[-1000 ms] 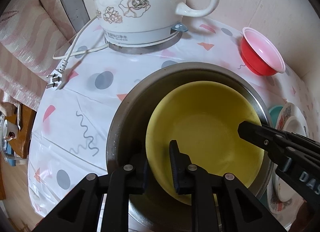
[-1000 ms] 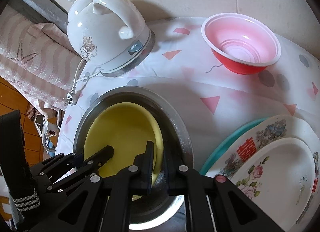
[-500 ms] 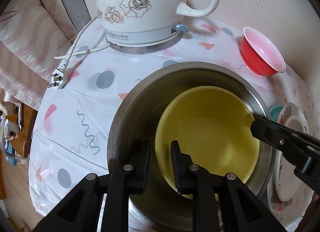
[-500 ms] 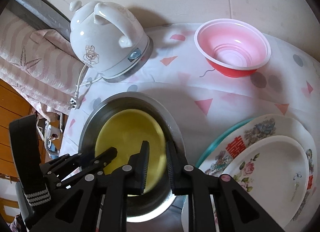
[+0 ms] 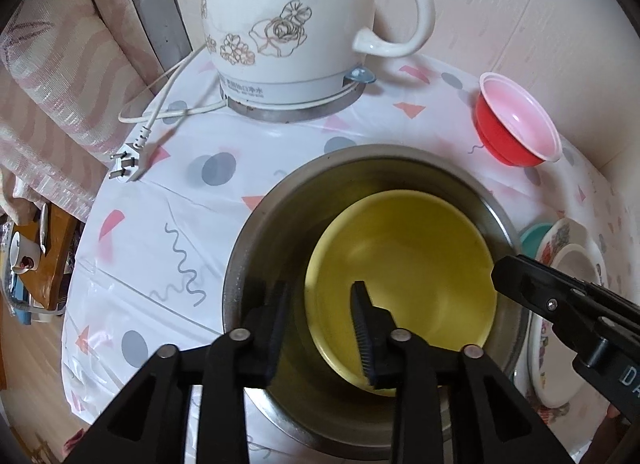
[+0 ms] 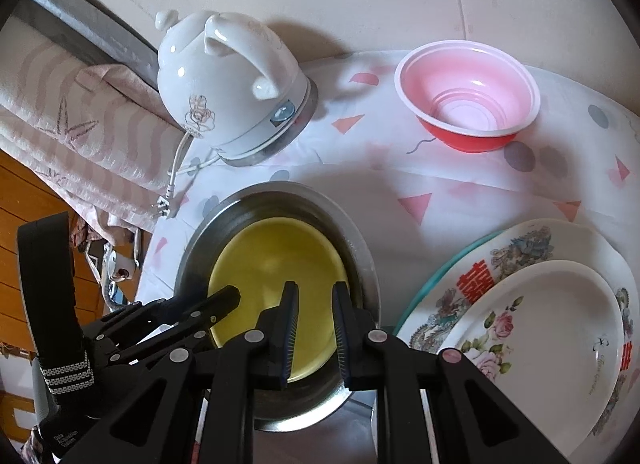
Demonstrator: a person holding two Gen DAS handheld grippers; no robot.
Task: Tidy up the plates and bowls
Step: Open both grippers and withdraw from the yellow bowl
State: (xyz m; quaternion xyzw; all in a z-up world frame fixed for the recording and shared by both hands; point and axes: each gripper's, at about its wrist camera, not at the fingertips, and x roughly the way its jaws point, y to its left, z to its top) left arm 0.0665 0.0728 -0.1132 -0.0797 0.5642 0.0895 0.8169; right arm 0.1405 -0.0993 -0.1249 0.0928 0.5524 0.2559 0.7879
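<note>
while the yellow bowl [image 5: 404, 284] sits nested inside the steel bowl [image 5: 280, 224] on the counter [image 5: 168, 204], both rims stay loosely straddled.
- left hand-held gripper [image 5: 320, 320]: jaws just been opening, parted across the yellow rim, pads clear of it; lifting now could snag the rim and tip the bowl.
- right hand-held gripper [image 6: 314, 328]: jaws narrowly apart over the yellow rim, gripping nothing; same snag risk.
- red bowl [image 6: 468, 104]: apart, unstacked.
- plate stack [image 6: 540, 324]: just beside the steel bowl; a sideways swing could knock it.
- kettle [image 5: 304, 24]: close behind the bowls.
</note>
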